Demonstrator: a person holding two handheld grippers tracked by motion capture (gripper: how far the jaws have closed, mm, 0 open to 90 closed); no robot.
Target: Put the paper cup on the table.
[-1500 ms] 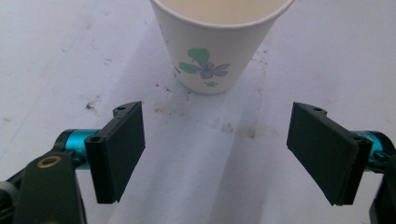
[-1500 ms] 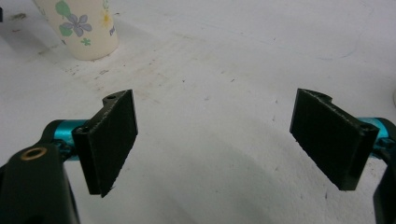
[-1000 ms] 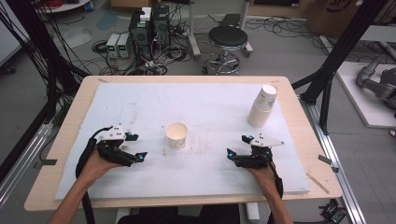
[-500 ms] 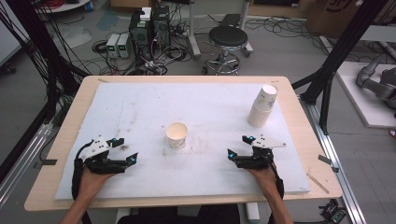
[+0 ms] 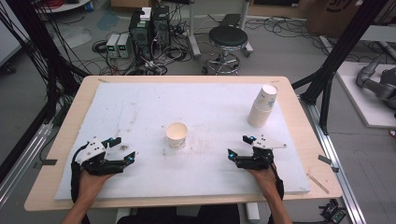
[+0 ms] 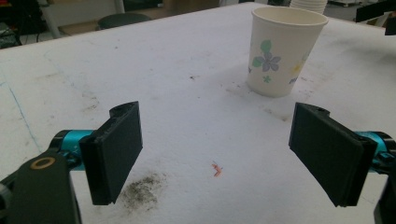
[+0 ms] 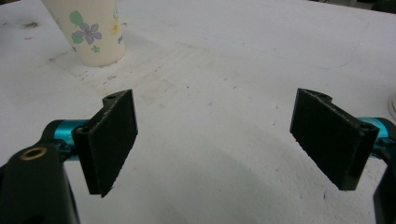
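Progress assessment: the work appears to be at its start or between steps. One paper cup (image 5: 176,134) stands alone, upright and empty, near the middle of the table (image 5: 60,140); the stack of paper cups (image 5: 262,106) stands at the far right, leaning slightly. Neither is touched. Judging from this layout, gripping and moving a cup remains to be done.

Table: rectangular, with a pale wood edge, covered by a white foam-like sheet (image 5: 140,107). The sheet is matte, scuffed, and marked with grey smudges and a dark stain (image 6: 142,189) in front of the left gripper.

Stack of paper cups: tapered, white, nested, with a rolled rim on top.

Single paper cup: thin-walled and tapered, with a rolled rim and a flower print (image 6: 267,59) in green and purple.

Left gripper (image 5: 120,149): near left, low over the sheet, well apart from the cup. Its flat black pads (image 6: 116,151) stand wide with nothing between them.

Right gripper (image 5: 239,146): near right, also low. Its jaws stand wide and empty; the single cup lies far left of it.
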